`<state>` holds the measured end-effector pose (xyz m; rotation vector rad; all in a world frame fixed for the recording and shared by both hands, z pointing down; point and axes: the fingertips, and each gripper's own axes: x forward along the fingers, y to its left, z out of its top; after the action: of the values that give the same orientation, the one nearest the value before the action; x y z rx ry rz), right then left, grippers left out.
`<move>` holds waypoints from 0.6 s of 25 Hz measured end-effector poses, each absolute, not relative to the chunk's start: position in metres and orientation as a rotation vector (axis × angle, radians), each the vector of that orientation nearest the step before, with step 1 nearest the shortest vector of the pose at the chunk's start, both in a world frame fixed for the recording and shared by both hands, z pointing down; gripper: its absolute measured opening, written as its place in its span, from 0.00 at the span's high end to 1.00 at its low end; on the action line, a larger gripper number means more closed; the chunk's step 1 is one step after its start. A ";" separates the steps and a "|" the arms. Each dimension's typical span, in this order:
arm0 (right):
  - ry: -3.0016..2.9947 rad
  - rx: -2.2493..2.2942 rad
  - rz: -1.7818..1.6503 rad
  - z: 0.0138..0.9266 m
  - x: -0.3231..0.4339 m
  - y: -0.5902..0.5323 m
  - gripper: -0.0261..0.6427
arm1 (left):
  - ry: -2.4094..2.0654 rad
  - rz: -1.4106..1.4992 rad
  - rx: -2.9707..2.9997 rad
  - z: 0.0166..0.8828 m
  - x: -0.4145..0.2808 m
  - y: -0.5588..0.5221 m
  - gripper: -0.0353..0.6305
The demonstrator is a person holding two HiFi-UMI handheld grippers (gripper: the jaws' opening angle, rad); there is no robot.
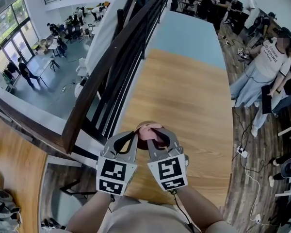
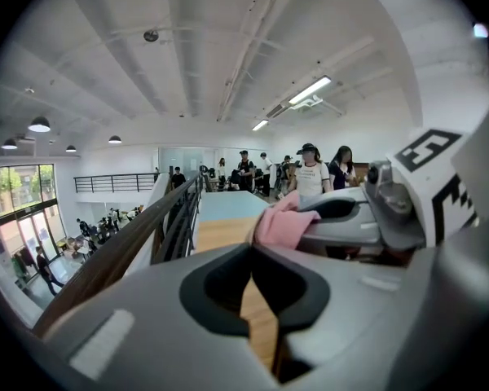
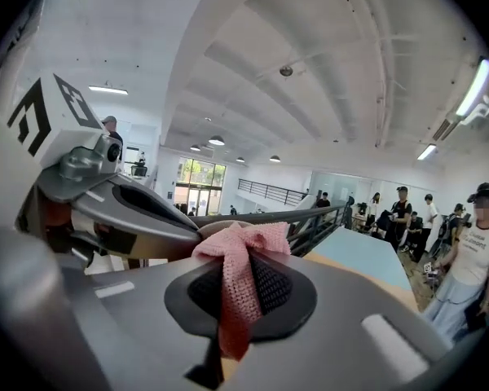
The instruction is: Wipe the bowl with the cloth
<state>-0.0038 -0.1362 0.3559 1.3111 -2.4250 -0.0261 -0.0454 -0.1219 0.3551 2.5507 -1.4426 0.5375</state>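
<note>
The wooden surface [image 1: 184,106] lay bare ahead of both grippers, running to a pale blue far section. Its left edge ran beside a dark railing [image 1: 111,72], beyond which the floor dropped to a lower hall. Its right edge met plank flooring with cables and standing people, so the free room was forward and over the wood.

There were 2 grippers, each with 1 marker cube, and 1 cloth. The left gripper [image 1: 134,134] and right gripper [image 1: 157,131] hung side by side above the near end of the surface, their tips almost meeting. The pink cloth [image 1: 149,131] was bunched between them.

The right gripper view showed what the head view could not. The right gripper's [image 3: 243,255] tongs were clamped on the cloth [image 3: 238,287], a knit strip running down between the pads and flaring out past the tips. A tan curved edge [image 3: 205,226] sat just behind it; whether that was the bowl could not be told.

The left gripper view showed the left gripper's [image 2: 251,251] tongs pressed together with nothing in them and only wood visible through the slit. The cloth [image 2: 281,222] sat at the other gripper's tips alongside.
</note>
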 end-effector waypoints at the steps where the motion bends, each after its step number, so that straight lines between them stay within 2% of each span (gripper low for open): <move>1: -2.408 1.334 -0.026 0.357 0.002 -0.137 0.94 | -1.443 0.530 2.552 0.353 -0.045 -0.121 0.94; 8: -2.293 1.368 -0.026 0.380 0.027 -0.132 0.94 | -1.464 0.464 2.533 0.351 -0.053 -0.120 0.93; 15: -2.249 1.190 -0.045 0.415 0.011 -0.111 0.94 | -1.461 0.437 2.503 0.356 -0.052 -0.120 0.93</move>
<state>0.0105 -0.1110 0.4152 1.1899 -2.2487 -0.0450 -0.0517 -0.1200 0.3559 2.5028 -1.4611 0.4366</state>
